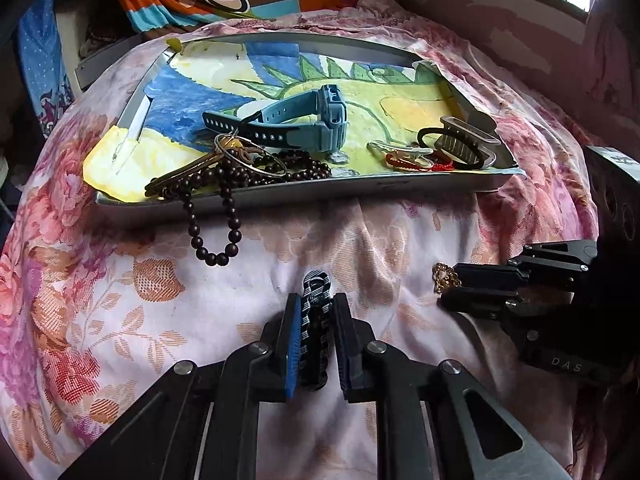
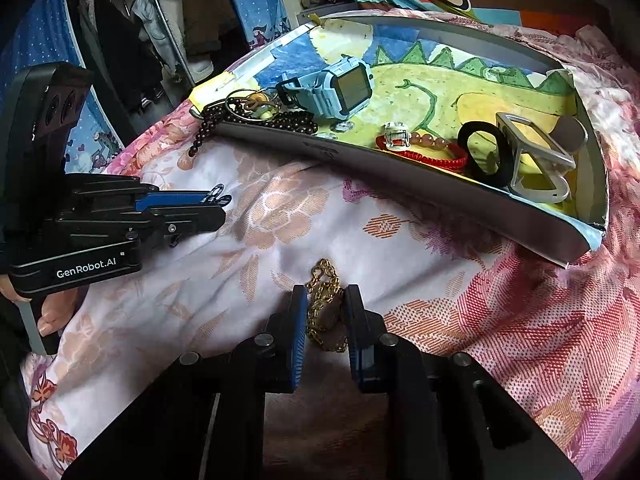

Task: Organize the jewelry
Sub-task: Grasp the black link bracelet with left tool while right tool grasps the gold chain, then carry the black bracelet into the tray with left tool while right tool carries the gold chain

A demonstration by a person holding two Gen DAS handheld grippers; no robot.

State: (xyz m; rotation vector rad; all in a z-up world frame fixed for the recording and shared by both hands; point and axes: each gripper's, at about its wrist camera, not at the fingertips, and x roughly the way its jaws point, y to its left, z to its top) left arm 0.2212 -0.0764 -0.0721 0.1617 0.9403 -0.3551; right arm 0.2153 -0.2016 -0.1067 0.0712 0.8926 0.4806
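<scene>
Gripping a black-and-white braided bracelet (image 1: 316, 320), the left tongs (image 1: 316, 340) are closed on it, low over the floral bedspread (image 1: 120, 300). Ahead, the tray (image 1: 280, 196) already collects a bead string (image 1: 224, 208) spilling over its rim, a blue watch (image 1: 320, 120) and a red cord bracelet (image 1: 420, 164), probably the drop-off spot. Rightward, the right tongs (image 2: 325, 320) pinch a gold chain (image 2: 324, 308), likewise headed there, I judge.

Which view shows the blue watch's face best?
The right wrist view: the blue watch stands in the tray with its dark screen turned to the camera. The left wrist view shows only its side and strap.
</scene>
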